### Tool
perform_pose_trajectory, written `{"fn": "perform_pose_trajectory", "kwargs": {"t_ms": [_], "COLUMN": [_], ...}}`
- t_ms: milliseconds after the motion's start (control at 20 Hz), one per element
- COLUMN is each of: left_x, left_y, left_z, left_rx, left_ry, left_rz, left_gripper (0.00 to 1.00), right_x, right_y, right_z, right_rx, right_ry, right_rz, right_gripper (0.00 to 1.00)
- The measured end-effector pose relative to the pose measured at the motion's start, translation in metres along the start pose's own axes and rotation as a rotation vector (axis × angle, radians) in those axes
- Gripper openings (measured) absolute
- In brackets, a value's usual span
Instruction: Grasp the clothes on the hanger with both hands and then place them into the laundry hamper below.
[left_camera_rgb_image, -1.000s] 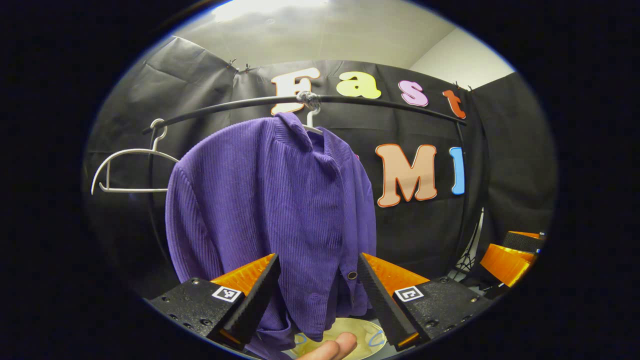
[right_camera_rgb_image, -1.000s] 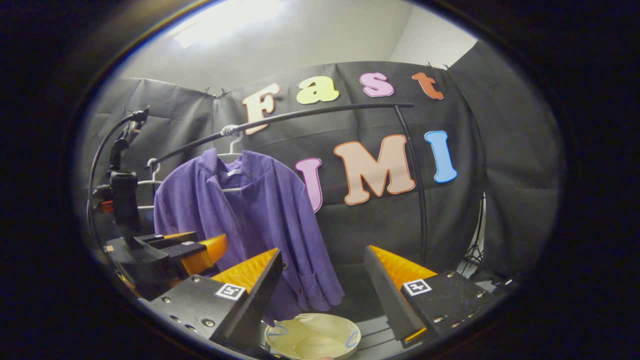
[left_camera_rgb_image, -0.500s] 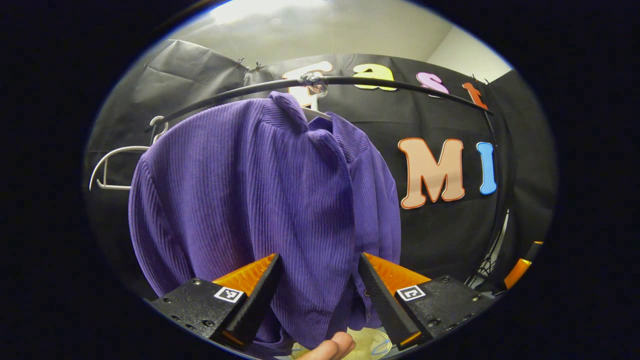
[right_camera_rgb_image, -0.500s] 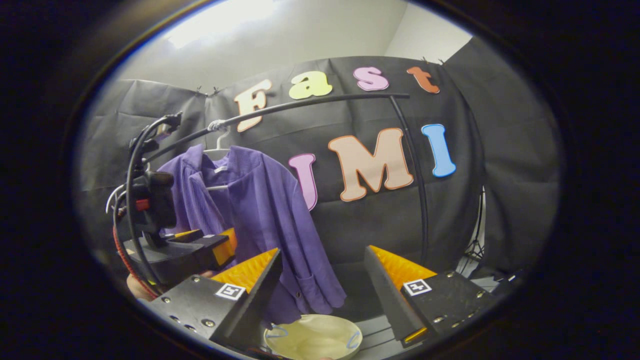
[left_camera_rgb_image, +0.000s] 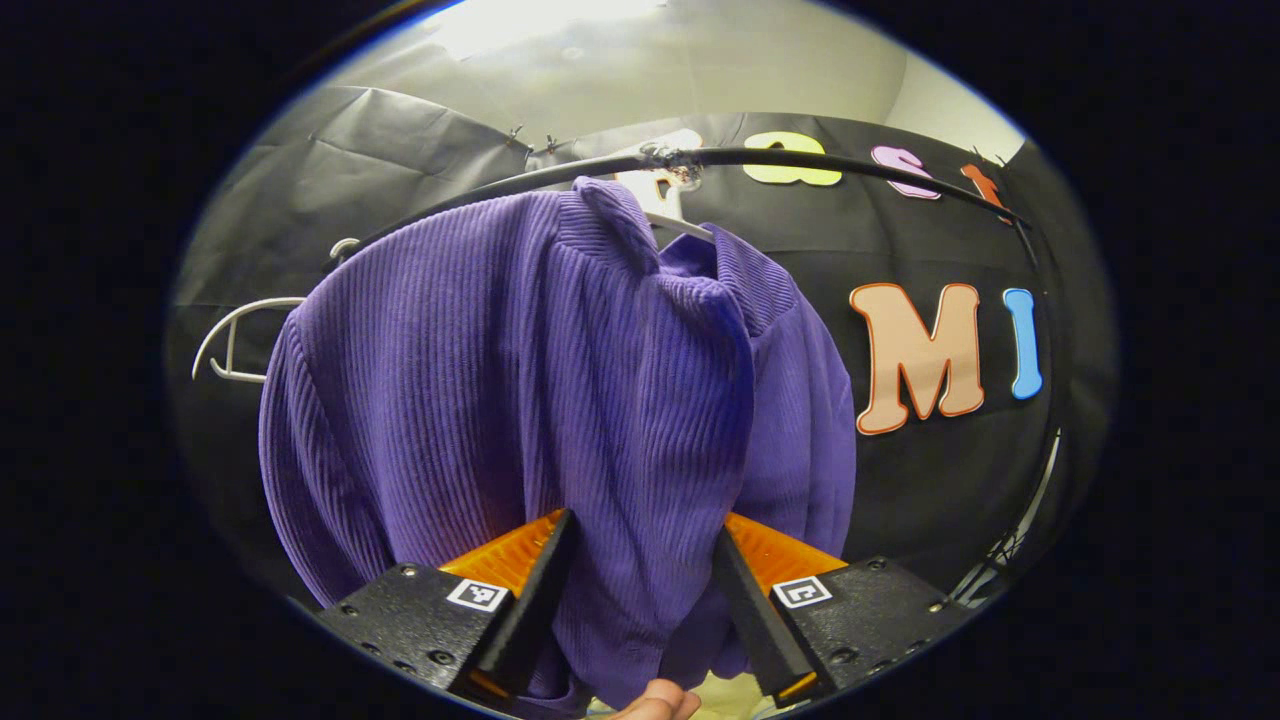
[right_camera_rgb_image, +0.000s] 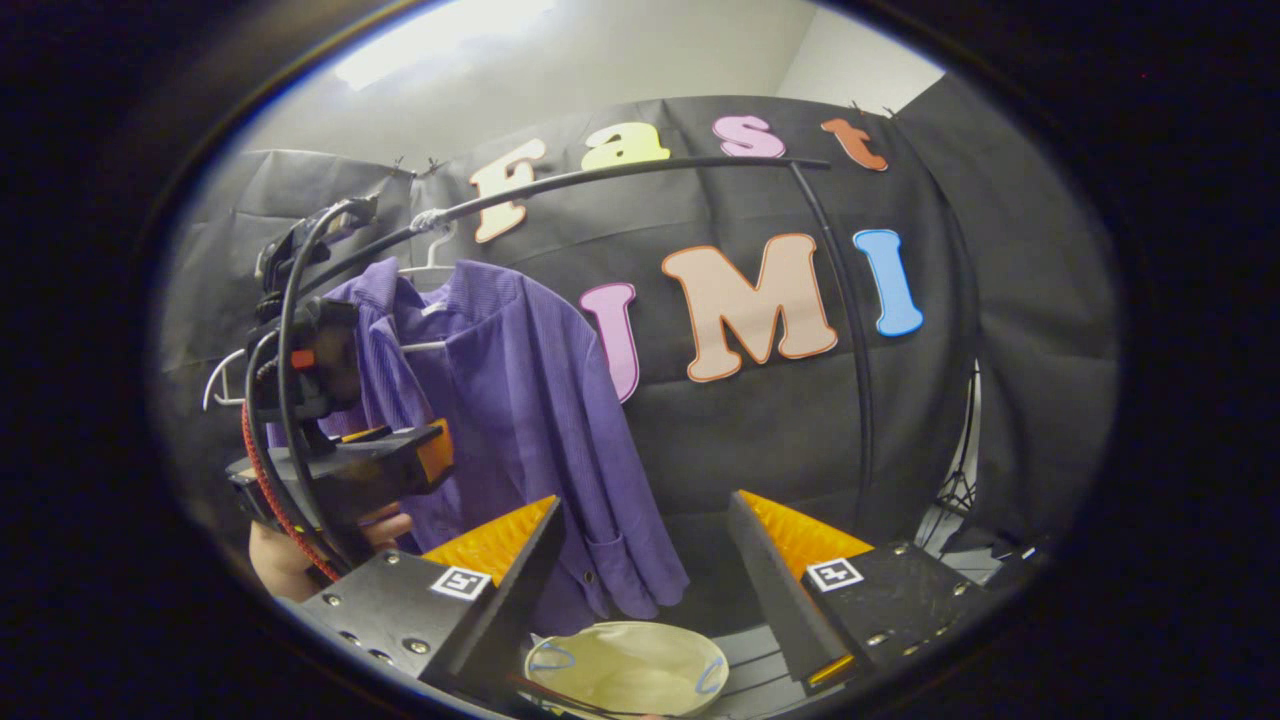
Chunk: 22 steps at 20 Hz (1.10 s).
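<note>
A purple ribbed shirt (left_camera_rgb_image: 560, 380) hangs on a white hanger (left_camera_rgb_image: 680, 225) from a black curved rail (left_camera_rgb_image: 800, 160). My left gripper (left_camera_rgb_image: 640, 525) is open right at the shirt's front, and a fold of the fabric lies between its orange fingers. In the right gripper view the shirt (right_camera_rgb_image: 510, 400) hangs at the left, with the left gripper (right_camera_rgb_image: 432, 455) against its left side. My right gripper (right_camera_rgb_image: 645, 505) stands open and empty, back from the shirt. The cream laundry hamper (right_camera_rgb_image: 625, 680) sits below, just under the shirt's hem.
An empty white hanger (left_camera_rgb_image: 235, 340) hangs on the rail to the left of the shirt. The rail's upright (right_camera_rgb_image: 855, 380) stands to the right. A hand (right_camera_rgb_image: 290, 550) holds the left gripper, with cables (right_camera_rgb_image: 285, 330) looping above it. A tripod (right_camera_rgb_image: 955, 490) stands at the far right.
My left gripper has moved forward and up to the shirt, so fabric now lies between its fingers, which stand slightly closer together. My right gripper has hardly moved.
</note>
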<state>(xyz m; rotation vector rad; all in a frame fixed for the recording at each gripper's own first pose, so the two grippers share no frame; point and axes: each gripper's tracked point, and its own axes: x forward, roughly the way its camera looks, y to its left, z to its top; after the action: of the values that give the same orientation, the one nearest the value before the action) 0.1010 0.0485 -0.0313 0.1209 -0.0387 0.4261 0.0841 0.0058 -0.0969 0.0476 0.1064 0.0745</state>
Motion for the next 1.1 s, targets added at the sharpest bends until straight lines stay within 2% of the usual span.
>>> {"fn": "perform_pose_trajectory", "kwargs": {"t_ms": [100,350,500,750,900,1100], "left_x": [0.005,0.007,0.001,-0.023,-0.026,-0.033], "left_y": [0.008,0.019,0.018,0.012,0.017,0.023], "left_z": [0.000,-0.004,-0.006,0.004,0.003,0.005], "left_rx": [0.014,0.013,-0.003,-0.085,-0.102,-0.105], "left_ry": [-0.024,-0.016,0.006,0.010,0.033,0.033], "left_rz": [0.016,-0.042,-0.109,-0.279,-0.311,-0.345], "left_gripper": [0.60,0.07,0.00,0.00,0.00,0.00], "right_x": [0.005,0.022,0.038,0.071,0.092,0.120], "right_y": [0.003,0.036,0.064,0.104,0.125,0.154], "right_z": [-0.003,-0.016,-0.027,-0.041,-0.036,-0.028], "right_rx": [-0.011,-0.067,-0.092,-0.061,-0.044,-0.087], "right_ry": [-0.002,0.006,0.018,0.041,0.018,-0.022], "right_rz": [0.004,0.079,0.150,0.228,0.246,0.270], "right_gripper": [0.99,0.99,0.99,0.99,0.99,0.99]}}
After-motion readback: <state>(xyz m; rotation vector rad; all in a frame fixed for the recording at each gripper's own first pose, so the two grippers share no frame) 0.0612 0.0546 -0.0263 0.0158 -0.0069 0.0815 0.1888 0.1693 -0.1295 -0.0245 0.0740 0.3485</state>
